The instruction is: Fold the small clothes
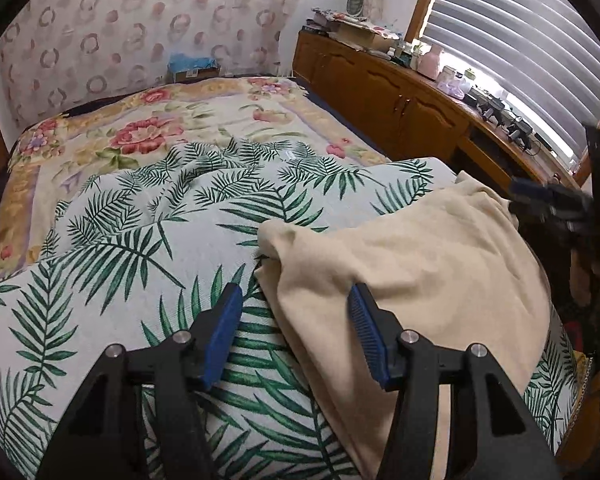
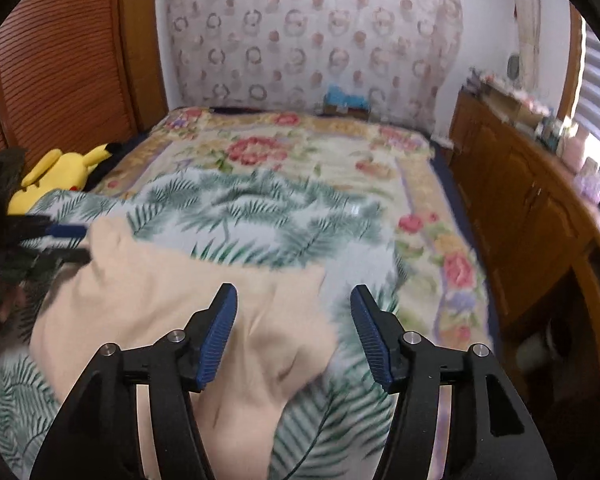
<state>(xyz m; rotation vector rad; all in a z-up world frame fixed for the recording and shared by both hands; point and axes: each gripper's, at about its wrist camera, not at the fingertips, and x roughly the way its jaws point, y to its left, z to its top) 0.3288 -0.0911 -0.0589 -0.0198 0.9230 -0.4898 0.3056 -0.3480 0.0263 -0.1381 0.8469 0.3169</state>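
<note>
Here, a cream garment (image 1: 412, 264) lay spread on a palm-leaf blanket (image 1: 132, 248) over the bed, its long axis running between the two claws. The left gripper (image 1: 296, 296) and right gripper (image 2: 294, 296) both stood open, holding nothing.

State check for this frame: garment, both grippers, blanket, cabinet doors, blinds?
cream garment: lying rumpled on the blanket, not gripped
left gripper: open, over the garment's edge
right gripper: open, nothing pinched
palm-leaf blanket: spread, wrinkled
cabinet doors: closed
window blinds: lowered
</note>
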